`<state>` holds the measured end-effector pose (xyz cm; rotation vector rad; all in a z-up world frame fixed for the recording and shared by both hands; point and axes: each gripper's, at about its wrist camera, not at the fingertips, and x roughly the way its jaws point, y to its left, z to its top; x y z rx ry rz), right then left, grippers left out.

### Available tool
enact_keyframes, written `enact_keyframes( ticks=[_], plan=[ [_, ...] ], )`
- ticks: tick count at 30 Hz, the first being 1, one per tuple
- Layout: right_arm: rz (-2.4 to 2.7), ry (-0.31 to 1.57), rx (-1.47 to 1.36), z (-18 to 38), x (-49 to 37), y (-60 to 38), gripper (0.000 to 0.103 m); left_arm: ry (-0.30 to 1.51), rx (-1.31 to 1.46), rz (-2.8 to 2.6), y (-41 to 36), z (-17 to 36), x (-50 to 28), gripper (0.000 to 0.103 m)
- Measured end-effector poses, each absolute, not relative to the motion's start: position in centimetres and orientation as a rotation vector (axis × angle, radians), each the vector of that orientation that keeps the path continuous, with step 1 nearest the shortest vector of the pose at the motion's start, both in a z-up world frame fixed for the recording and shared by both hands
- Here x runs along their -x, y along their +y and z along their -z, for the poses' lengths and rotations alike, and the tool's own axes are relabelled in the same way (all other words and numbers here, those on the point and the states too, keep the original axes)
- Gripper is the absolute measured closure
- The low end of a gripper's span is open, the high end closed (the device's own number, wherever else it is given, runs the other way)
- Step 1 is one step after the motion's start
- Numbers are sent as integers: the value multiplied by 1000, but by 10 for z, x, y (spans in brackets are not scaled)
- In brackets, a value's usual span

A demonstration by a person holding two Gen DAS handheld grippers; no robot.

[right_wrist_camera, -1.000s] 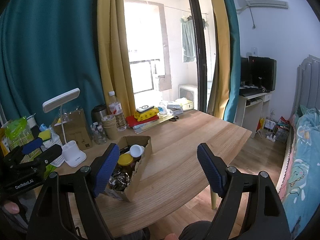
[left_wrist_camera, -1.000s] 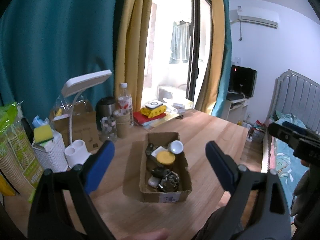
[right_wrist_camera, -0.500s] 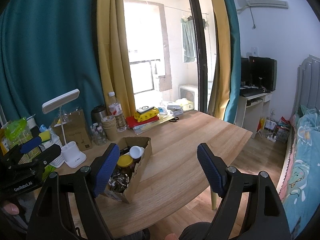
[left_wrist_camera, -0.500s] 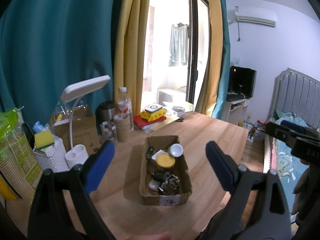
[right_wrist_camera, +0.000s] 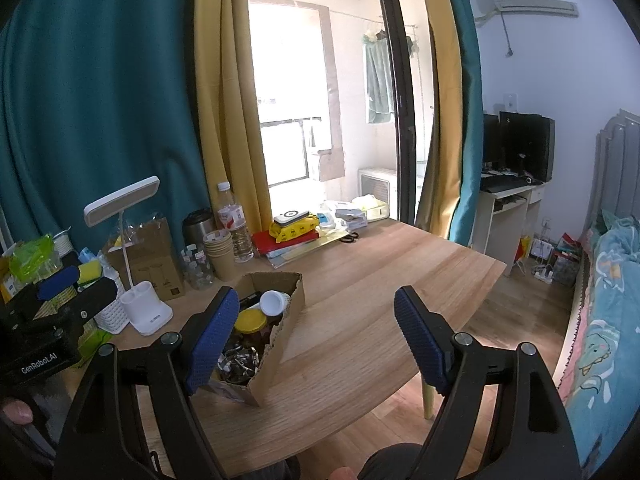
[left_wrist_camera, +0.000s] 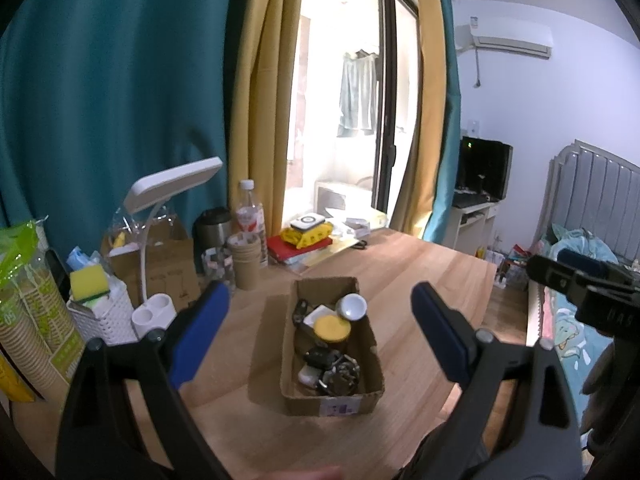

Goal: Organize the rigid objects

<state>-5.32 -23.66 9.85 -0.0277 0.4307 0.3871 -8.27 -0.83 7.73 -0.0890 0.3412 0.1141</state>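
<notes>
Left wrist view: cardboard box (left_wrist_camera: 332, 406) on table (left_wrist_camera: 432, 276) already holds jar (left_wrist_camera: 331, 330), cap, metal bits; left gripper (left_wrist_camera: 320, 332) and right gripper (right_wrist_camera: 312, 336) gape wide, empty; stage unclear.

A glass door (right_wrist_camera: 340, 120) lets bright daylight into the room. Yellow curtains (right_wrist_camera: 224, 120) hang on both sides of the door, with teal curtains (right_wrist_camera: 92, 100) outside them. Beyond the door, a green cloth (right_wrist_camera: 378, 76) hangs on a balcony. To the right of the door, the white wall (right_wrist_camera: 532, 60) carries an air conditioner (right_wrist_camera: 528, 5) high up. Below it a small white table holds a dark monitor (right_wrist_camera: 524, 146). Further right stand a grey padded headboard (left_wrist_camera: 600, 196) and a bed with blue bedding (right_wrist_camera: 600, 320). In front of the door the wooden desk (right_wrist_camera: 380, 280) stands on a wood floor (right_wrist_camera: 516, 300).
</notes>
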Motion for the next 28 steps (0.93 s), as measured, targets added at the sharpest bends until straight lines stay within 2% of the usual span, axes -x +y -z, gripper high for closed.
enact_keyframes(
  ticks=[28],
  plan=[
    [-388,434,28,-98,52,-237,20,355,87,-93,-12,-78,80,10]
  ],
)
